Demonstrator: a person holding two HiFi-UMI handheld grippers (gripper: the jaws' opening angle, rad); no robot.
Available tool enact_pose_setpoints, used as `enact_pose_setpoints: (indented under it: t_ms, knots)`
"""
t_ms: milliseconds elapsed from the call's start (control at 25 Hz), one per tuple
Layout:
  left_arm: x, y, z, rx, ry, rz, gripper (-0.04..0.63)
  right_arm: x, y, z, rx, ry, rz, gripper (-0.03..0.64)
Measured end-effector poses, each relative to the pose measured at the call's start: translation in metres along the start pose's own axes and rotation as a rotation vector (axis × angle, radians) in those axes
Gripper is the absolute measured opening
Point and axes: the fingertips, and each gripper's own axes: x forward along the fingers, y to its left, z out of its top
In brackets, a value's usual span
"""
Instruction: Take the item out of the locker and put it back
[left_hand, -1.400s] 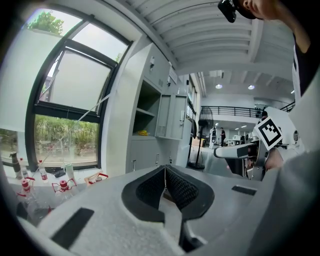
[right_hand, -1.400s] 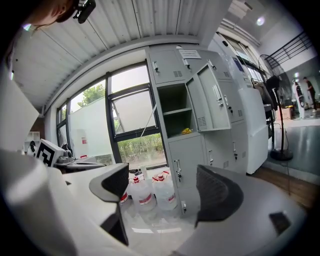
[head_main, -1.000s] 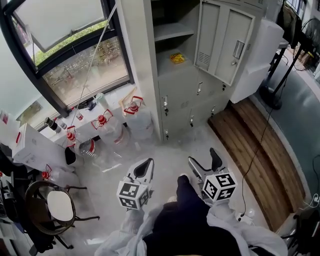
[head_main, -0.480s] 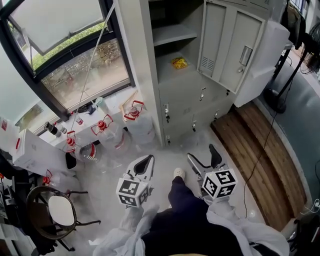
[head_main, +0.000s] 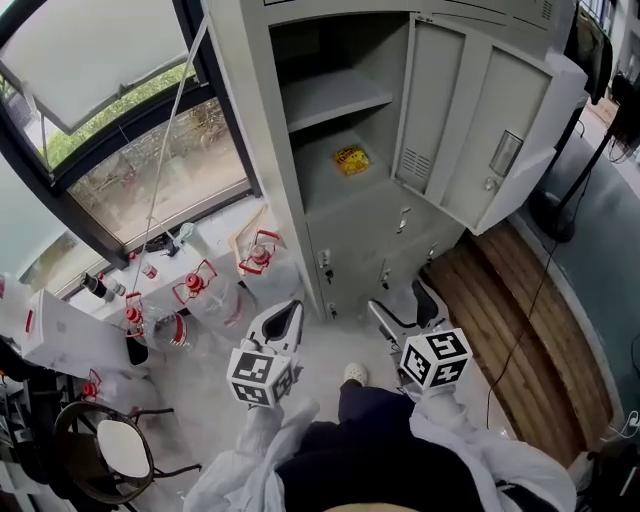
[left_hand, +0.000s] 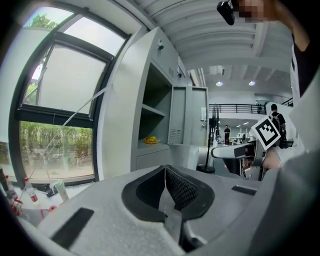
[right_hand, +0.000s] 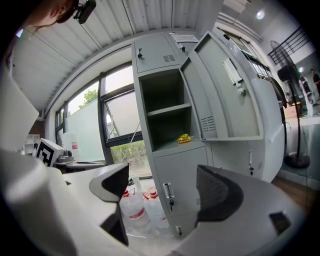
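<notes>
The locker (head_main: 255, 140) filled more of the head view than a second before, both grippers nearer to it. The left gripper (head_main: 284, 320) was closed on nothing; the right gripper (head_main: 408, 312) gaped, empty. The item (head_main: 351, 159), small, yellow and crumpled, lay on the open compartment's floor, below the shelf (head_main: 335, 97).

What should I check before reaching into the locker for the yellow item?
1. Locker door open: ok.
2. Yellow item in view on the compartment floor, under the shelf: ok.
3. Right gripper jaws apart, nothing between them: ok.
4. Left gripper jaws together, empty: ok.
5. Grippers near the item: not ok, both are short of the locker and lower than the open compartment.
6. Item fits the jaws: cannot tell, too small to judge.
</notes>
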Motion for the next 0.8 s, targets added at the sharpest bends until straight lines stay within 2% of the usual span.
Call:
enact_pose_setpoints:
  t_ms: [400,800]
  knots:
    - [0.070,0.050,0.029,0.006,-0.029,0.047,0.011,0.078,-0.046,0.030,-0.018,-0.010,0.010,0.422]
    - [0.107,0.084,0.041,-0.003,-0.052,0.073,0.011,0.148,-0.059,0.056,-0.108,-0.001,0.054,0.422]
